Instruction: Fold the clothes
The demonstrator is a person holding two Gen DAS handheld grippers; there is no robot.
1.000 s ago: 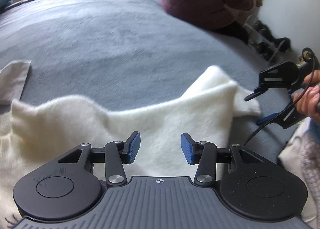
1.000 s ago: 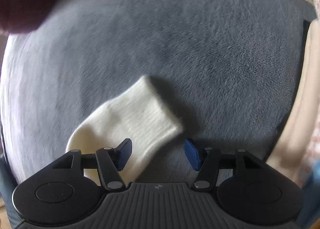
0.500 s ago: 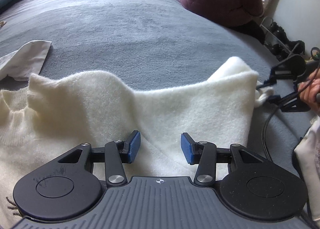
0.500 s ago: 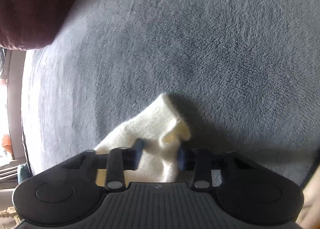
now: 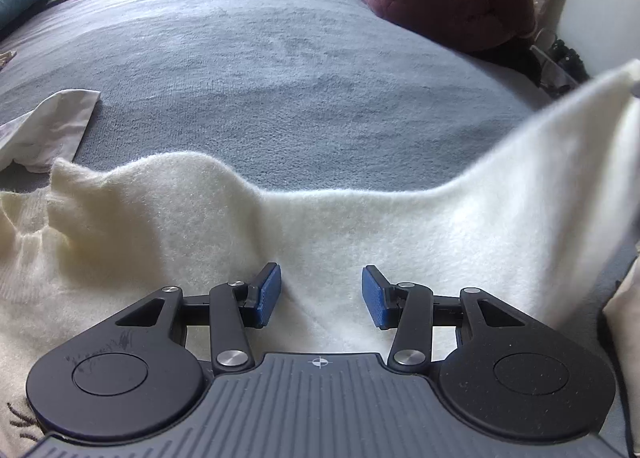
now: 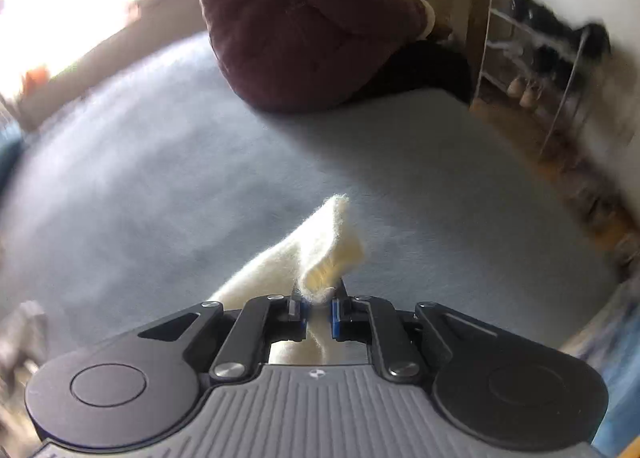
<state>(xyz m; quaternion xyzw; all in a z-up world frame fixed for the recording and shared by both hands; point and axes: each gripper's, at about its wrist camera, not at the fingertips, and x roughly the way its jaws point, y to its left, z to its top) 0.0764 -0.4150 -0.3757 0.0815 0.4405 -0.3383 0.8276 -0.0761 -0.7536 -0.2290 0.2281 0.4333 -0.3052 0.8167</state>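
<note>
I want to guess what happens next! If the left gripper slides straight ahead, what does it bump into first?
Probably the cream sweater. The open left gripper hovers just over it, and the fuzzy fabric rises in a low ridge right ahead. Beyond that lies only the grey bedspread. Depth is hard to judge here.

No readable text, labels, brands or numbers anywhere.

both grippers, left gripper [image 5: 321, 292] and right gripper [image 6: 319, 312]: black linkages, silver screws, blue pads [image 5: 268, 294], ribbed grey housing, crosshair mark
</note>
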